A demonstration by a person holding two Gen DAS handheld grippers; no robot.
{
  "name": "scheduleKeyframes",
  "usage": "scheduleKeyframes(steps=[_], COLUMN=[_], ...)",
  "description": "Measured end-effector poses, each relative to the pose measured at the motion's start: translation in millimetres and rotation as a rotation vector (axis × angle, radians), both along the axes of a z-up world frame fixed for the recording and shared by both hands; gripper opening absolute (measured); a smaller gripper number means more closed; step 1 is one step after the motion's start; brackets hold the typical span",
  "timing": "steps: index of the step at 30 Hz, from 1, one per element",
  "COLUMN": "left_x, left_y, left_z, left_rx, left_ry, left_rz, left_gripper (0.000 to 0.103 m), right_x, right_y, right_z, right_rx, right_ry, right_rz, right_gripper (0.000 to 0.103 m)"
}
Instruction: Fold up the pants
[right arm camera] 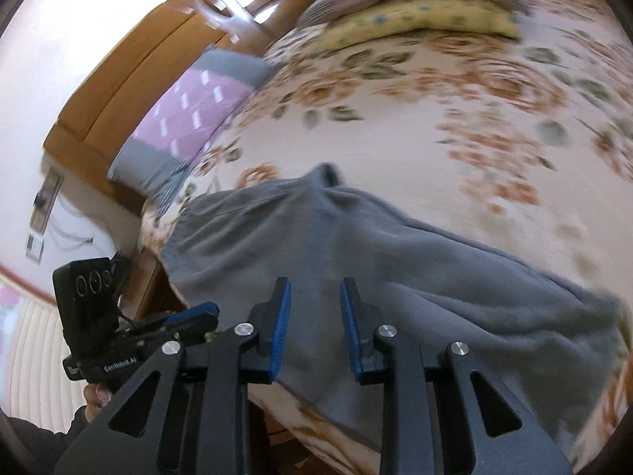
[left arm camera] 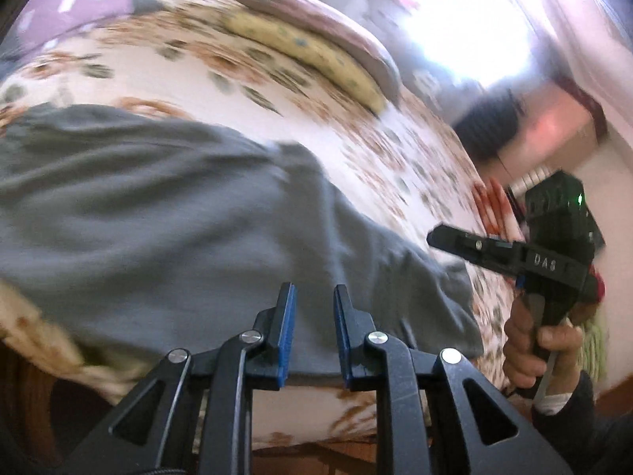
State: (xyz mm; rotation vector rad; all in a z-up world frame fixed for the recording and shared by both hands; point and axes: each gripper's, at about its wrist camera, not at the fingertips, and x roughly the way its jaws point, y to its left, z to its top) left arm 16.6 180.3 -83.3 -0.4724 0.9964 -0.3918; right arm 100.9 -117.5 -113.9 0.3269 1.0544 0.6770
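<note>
Floral bed point(left arm camera: 356, 126): one grey pants point(left arm camera: 158, 217); two pillows point(right arm camera: 415, 4).

Readable marks: two, both on gripper bodies.

Left wrist view: raised letters "DAS" on the black body of the right gripper point(left arm camera: 437, 237), just behind its fingers. Right wrist view: white lettering "GenRobot.AI" on the side of the left gripper point(right arm camera: 194, 312), below its camera block; last characters blurred.
</note>
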Motion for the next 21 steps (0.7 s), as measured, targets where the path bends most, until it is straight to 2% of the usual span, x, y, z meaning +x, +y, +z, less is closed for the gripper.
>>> scheduleKeyframes(steps=[3,5,7,12,18,21], left_x=[-3,-7,-11,-16,-18,-16], left_y=[34,59,85,129,169,184], left_z=[4,8,10,9,-11,-25], left_rx=[-0.021,-0.031,-0.042,-0.042,-0.082,-0.107], left_ry=[-0.01,-0.02,-0.026,-0.023,0.037,0.076], left_rz=[0.106,0.189,0.27,0.413,0.527,0.57], left_gripper=[0.02,0.022,0.023,0.023,0.023,0.029], right_x=[13,21,28,46,69,81], right_y=[38,61,85,144,213,247], right_z=[3,7,12,21,21,18], right_rx=[0.0,-0.016,-0.031,-0.056,-0.097,-0.114], right_ry=[0.008,0.0,-0.019,-0.048,-0.05,-0.043], right_rz=[0.084,0.128,0.17,0.287,0.408,0.459], right_gripper=[0.029,0.036,0.049,0.052,0.053,0.056])
